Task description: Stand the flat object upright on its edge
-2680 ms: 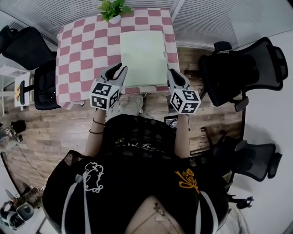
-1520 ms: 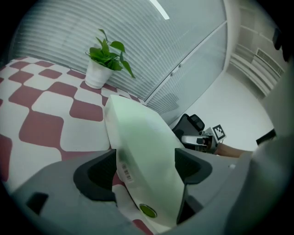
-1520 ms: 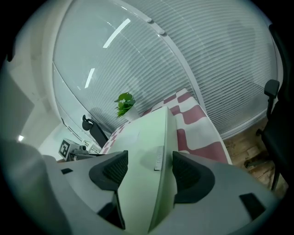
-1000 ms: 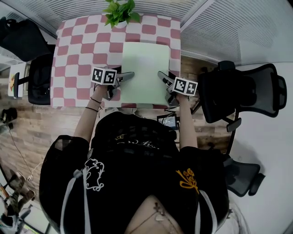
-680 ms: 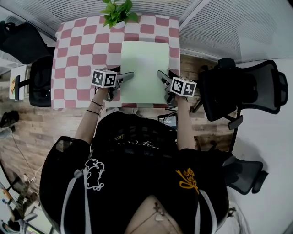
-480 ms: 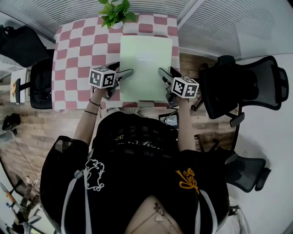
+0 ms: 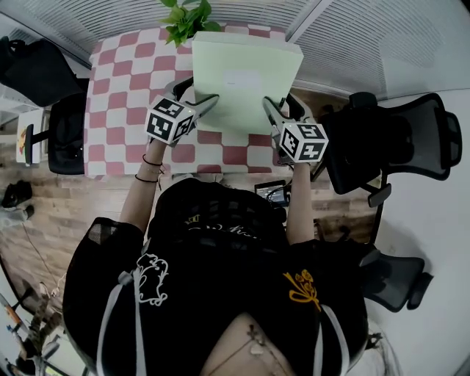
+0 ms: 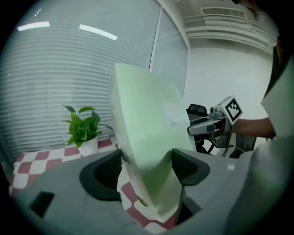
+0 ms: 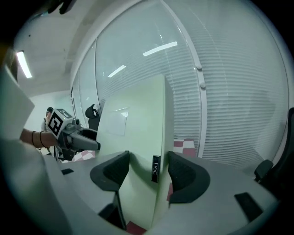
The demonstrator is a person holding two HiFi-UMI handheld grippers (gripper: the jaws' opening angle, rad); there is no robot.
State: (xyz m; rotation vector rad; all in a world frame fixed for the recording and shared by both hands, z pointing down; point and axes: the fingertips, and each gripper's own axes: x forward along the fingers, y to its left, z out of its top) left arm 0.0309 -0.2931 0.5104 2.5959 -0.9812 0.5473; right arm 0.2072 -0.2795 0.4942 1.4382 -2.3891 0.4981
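While both grips hold, the pale green flat rectangular board (image 7: 246,81) tilts up over the pink-and-white checked bench (image 7: 117,88), not yet upright | left hand-held gripper (image 7: 197,93) – jaws just closing in – clamps its left edge | right hand-held gripper (image 7: 283,109) clamps the right edge | left to do: stand it on its edge, release

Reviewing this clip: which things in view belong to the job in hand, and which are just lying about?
Part of the job:
- pale green board, tilted up
- left gripper, jaws just closing further on the board's edge
- right gripper, clamped on the opposite edge

Just lying about:
- potted plant
- checked table
- office chairs
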